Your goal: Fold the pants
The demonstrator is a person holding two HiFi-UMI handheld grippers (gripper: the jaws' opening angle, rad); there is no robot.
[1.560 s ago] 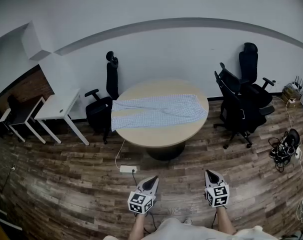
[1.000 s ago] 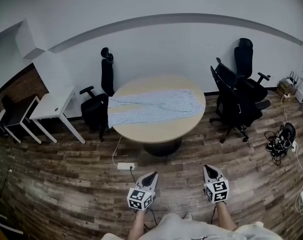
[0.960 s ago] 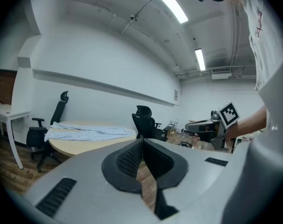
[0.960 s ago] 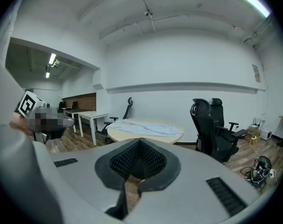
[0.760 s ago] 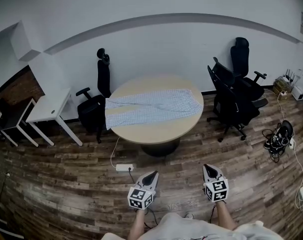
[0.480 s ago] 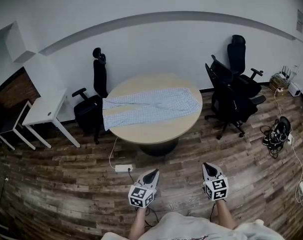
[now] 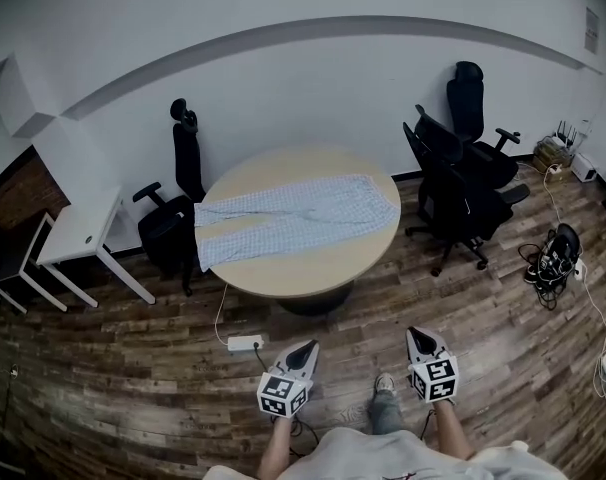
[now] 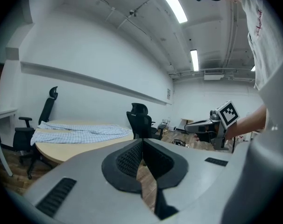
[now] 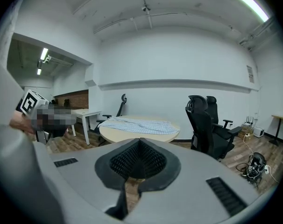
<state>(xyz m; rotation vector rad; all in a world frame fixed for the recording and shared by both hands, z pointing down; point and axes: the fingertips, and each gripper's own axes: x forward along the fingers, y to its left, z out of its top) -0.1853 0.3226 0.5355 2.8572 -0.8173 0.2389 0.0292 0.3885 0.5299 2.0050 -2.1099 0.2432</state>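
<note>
The person steps nearer; left gripper [image 7: 307, 345] and right gripper [image 7: 415, 334] stay closed, empty; pants [image 7: 293, 213] lie unfolded well ahead.

No text reads clearly (red shirt print [image 8: 259, 20] seemingly blurred).

Round table mid-room with pants on it, chairs on either side.

The pants [image 7: 293, 211] lie spread across the far half of the table [image 7: 293, 268], legs reaching its left edge. One chair [image 7: 173, 223] stands just beside the table on the left, and a desk [image 7: 78, 233] is further left, near the wall. Two chairs [image 7: 463, 188] stand close together to the table's right. A power strip [image 7: 245, 343] lies on the floor before the table, and a cable heap [image 7: 558, 258] lies far right. The left gripper [image 7: 307, 345] and right gripper [image 7: 415, 333] are side by side in the foreground, well apart from the table and pointing toward it.
</note>
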